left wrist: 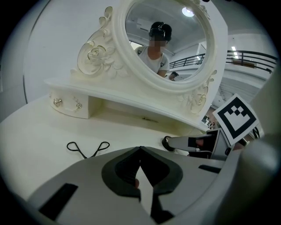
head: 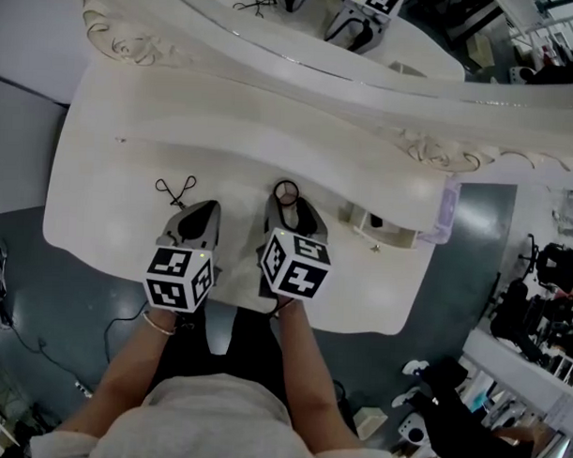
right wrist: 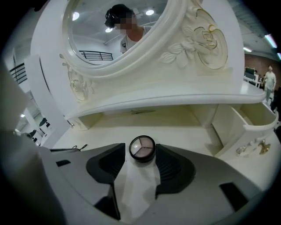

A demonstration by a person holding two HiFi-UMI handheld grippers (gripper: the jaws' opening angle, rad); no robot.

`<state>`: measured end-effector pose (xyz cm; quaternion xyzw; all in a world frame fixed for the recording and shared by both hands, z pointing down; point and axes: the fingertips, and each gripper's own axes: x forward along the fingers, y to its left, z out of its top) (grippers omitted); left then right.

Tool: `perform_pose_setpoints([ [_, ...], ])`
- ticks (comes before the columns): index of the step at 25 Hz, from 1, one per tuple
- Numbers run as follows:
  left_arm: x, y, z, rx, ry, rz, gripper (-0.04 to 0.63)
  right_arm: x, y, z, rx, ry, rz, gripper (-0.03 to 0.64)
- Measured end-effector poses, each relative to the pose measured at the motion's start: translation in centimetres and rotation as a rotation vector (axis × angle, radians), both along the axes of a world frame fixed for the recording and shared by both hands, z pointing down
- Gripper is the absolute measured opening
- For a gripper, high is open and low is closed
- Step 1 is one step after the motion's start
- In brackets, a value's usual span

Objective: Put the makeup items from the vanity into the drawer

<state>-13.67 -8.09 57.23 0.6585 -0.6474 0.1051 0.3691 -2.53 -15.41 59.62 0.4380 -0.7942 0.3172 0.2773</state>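
- Fingers point(right wrist: 173, 165) of right gripper point(head: 287, 209) standing wide, round eyeshadow compact point(right wrist: 142, 148) sitting flat on vanity between their tips, not squeezed.
- Left gripper point(left wrist: 140, 150) idling, jaws pressed together, empty; black eyelash curler point(left wrist: 88, 149) lying ahead-left of it.
- Open drawer point(right wrist: 259, 119) waiting farther right, right hand being nearer.

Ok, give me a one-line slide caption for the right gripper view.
Right gripper, fingers open either side of a round eyeshadow compact on the white vanity, with the drawer open at right.
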Motion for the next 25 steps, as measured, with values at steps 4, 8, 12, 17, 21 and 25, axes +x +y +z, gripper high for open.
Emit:
perform_pose_setpoints([
  [4, 0.3, -0.4, 0.0, 0.004, 0.004, 0.011, 0.003, -0.1, -0.2, 0.6, 0.009, 0.058, -0.021, 0.215],
  [8, 0.4, -0.5, 0.2, 0.0, 0.009, 0.018, 0.003, -0.2, -0.3, 0.9, 0.016, 0.111, -0.04, 0.218],
  [12, 0.7, -0.3, 0.3, -0.002, 0.017, 0.027, 0.003, -0.2, -0.4, 1.5, 0.015, 0.173, -0.068, 0.218],
  [17, 0.7, 0.0, 0.4, -0.003, 0.024, 0.028, 0.003, -0.5, -0.2, 1.6, 0.009, 0.211, -0.077, 0.217],
  [21, 0.6, 0.4, 0.4, -0.007, 0.026, 0.032, 0.003, -0.5, -0.2, 1.6, 0.007, 0.218, -0.071, 0.216],
  [25, 0.6, 0.7, 0.4, -0.006, 0.026, 0.034, 0.003, -0.5, -0.1, 1.6, 0.006, 0.221, -0.066, 0.216],
])
